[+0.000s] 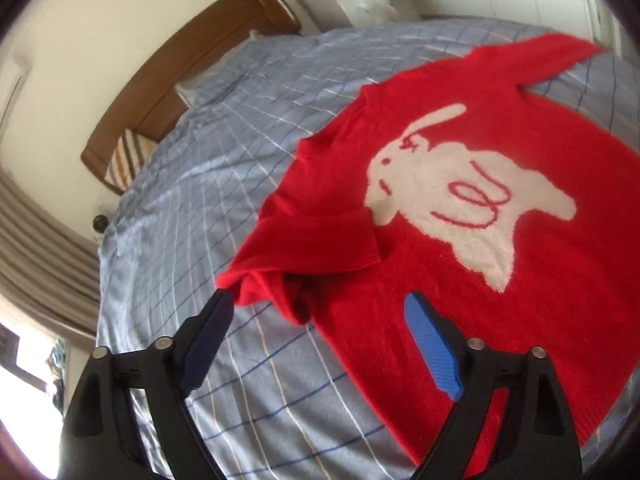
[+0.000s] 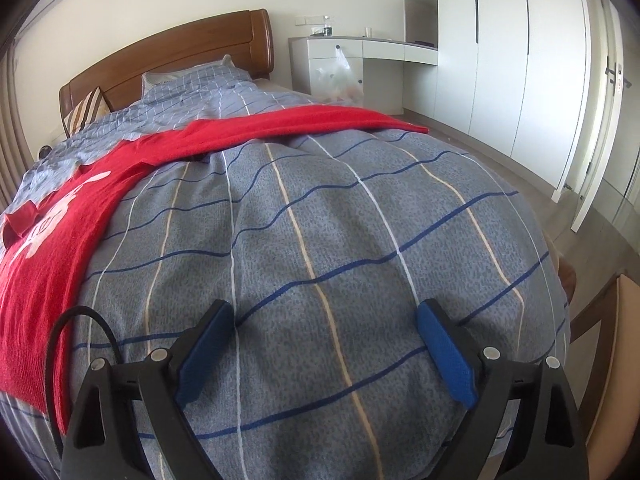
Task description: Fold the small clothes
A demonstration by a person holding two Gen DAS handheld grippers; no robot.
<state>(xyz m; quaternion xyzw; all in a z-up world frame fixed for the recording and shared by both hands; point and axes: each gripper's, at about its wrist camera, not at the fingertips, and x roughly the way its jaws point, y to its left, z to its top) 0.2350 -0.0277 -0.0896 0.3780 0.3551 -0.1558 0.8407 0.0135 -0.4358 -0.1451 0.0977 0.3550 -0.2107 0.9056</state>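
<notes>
A small red sweater (image 1: 440,280) with a white rabbit figure lies front up on the blue checked bedcover (image 1: 224,184). Its near sleeve (image 1: 304,248) is folded across the body, cuff bunched by my left gripper's left fingertip. My left gripper (image 1: 320,308) is open and empty, just above the sweater's lower left part. The far sleeve (image 1: 552,56) stretches away. In the right wrist view the sweater (image 2: 52,264) lies at the left, one sleeve (image 2: 304,124) spread across the bed. My right gripper (image 2: 324,320) is open and empty over bare bedcover (image 2: 340,220).
A wooden headboard (image 2: 180,48) and pillows stand at the bed's far end. A white desk (image 2: 360,52) with a plastic bag and white wardrobes (image 2: 500,60) line the right wall. A wooden chair (image 2: 612,360) stands at the right bed edge. Curtains (image 1: 36,248) hang left.
</notes>
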